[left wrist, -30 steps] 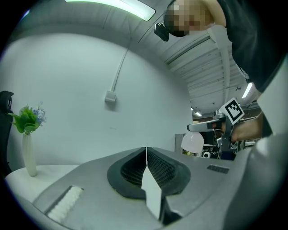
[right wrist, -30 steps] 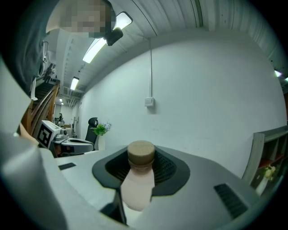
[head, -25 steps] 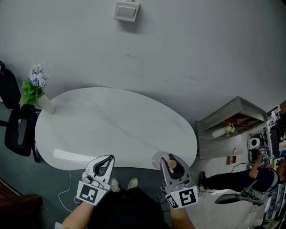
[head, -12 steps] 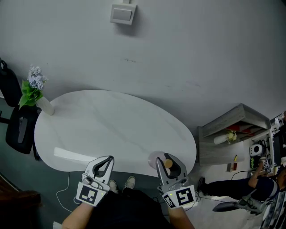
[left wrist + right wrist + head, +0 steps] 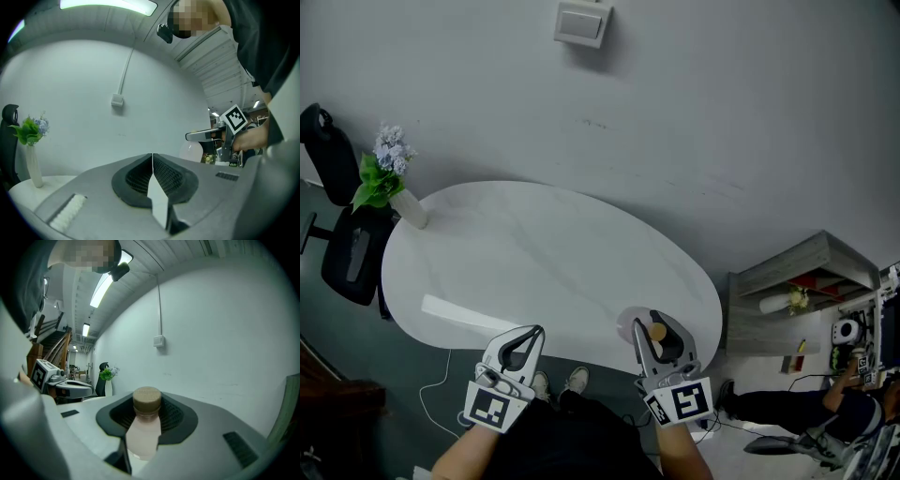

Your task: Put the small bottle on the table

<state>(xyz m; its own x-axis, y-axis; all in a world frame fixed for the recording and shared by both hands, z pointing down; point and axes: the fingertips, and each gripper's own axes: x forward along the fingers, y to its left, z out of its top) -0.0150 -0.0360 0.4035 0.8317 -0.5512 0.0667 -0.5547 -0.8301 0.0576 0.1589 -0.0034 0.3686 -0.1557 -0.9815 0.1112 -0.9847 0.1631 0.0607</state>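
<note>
Right gripper view: right tongs (image 5: 146, 416) clamp a pale-pink small bottle (image 5: 142, 439) with tan cap (image 5: 147, 398); left tongs (image 5: 152, 174) closed, empty.

Even light is cast by a ceiling strip light (image 5: 104, 287) at eleven o'clock in the right gripper view; both gripper views are warped, rims darkened.

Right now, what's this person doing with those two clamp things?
A person stands at a white oval table with a gripper in each hand. The right gripper is clamped on a small, tan-capped bottle, upright at the table's near edge. The left gripper is shut and empty. A vase of flowers stands at the table's left end.
</note>
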